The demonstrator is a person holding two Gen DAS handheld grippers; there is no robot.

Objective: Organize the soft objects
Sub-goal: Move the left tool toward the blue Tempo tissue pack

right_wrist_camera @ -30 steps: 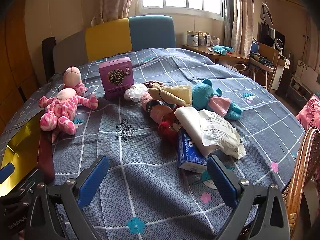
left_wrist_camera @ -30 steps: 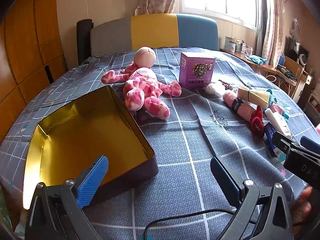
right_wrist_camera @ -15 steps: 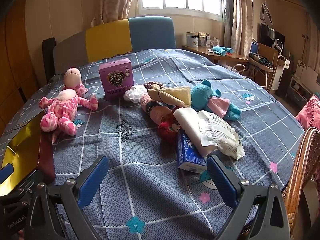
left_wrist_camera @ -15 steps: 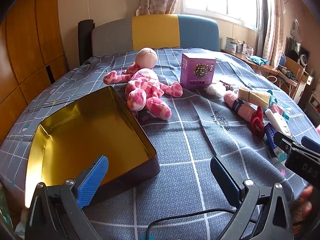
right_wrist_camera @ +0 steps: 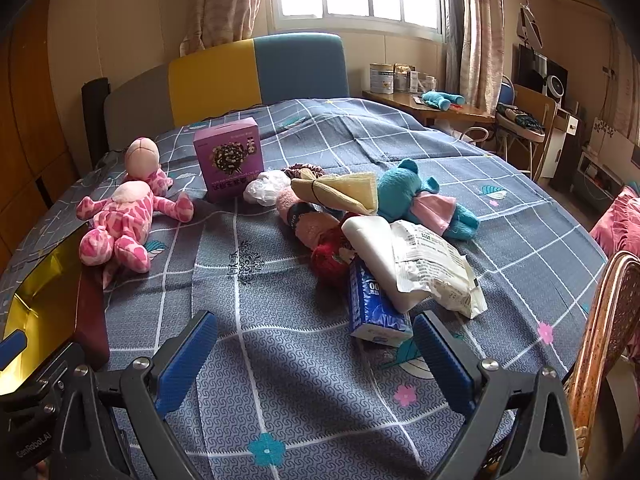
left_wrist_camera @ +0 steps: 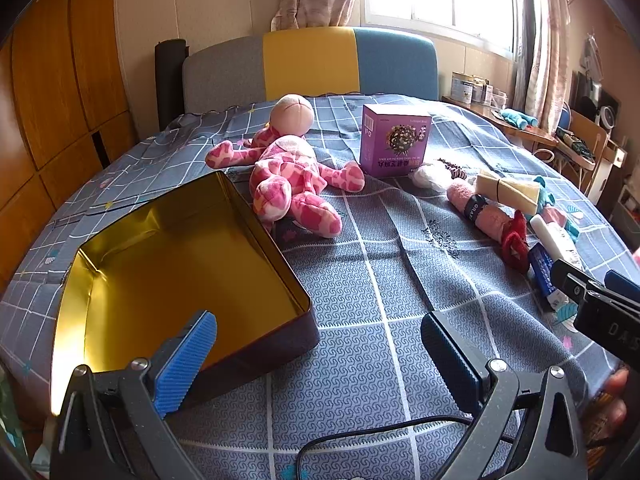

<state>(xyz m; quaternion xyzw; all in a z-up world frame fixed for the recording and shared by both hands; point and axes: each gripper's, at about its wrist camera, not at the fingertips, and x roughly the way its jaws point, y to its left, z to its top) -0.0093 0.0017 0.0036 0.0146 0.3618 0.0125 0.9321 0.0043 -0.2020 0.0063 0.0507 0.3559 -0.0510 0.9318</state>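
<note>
A pink spotted plush doll (left_wrist_camera: 292, 176) lies on the blue checked cloth beside an open gold-lined tin box (left_wrist_camera: 176, 264); both also show in the right wrist view, the doll (right_wrist_camera: 128, 220) and the box (right_wrist_camera: 44, 300). A teal plush (right_wrist_camera: 420, 196), a pink rolled towel (right_wrist_camera: 304, 216), a red plush (right_wrist_camera: 332, 256) and a yellow cloth (right_wrist_camera: 340, 192) lie in a heap. My left gripper (left_wrist_camera: 316, 352) is open and empty by the box's near corner. My right gripper (right_wrist_camera: 316, 352) is open and empty in front of the heap.
A purple carton (right_wrist_camera: 230, 158) stands behind the heap. A blue tissue pack (right_wrist_camera: 372, 304), a white packet (right_wrist_camera: 432, 268) and a white plastic bag (right_wrist_camera: 266, 186) lie in it. A wicker chair (right_wrist_camera: 608, 340) stands at the right edge. A headboard (left_wrist_camera: 312, 64) is behind.
Both views have shifted slightly, the left gripper drifting a little back and left. The objects have not moved and both grippers stay open.
</note>
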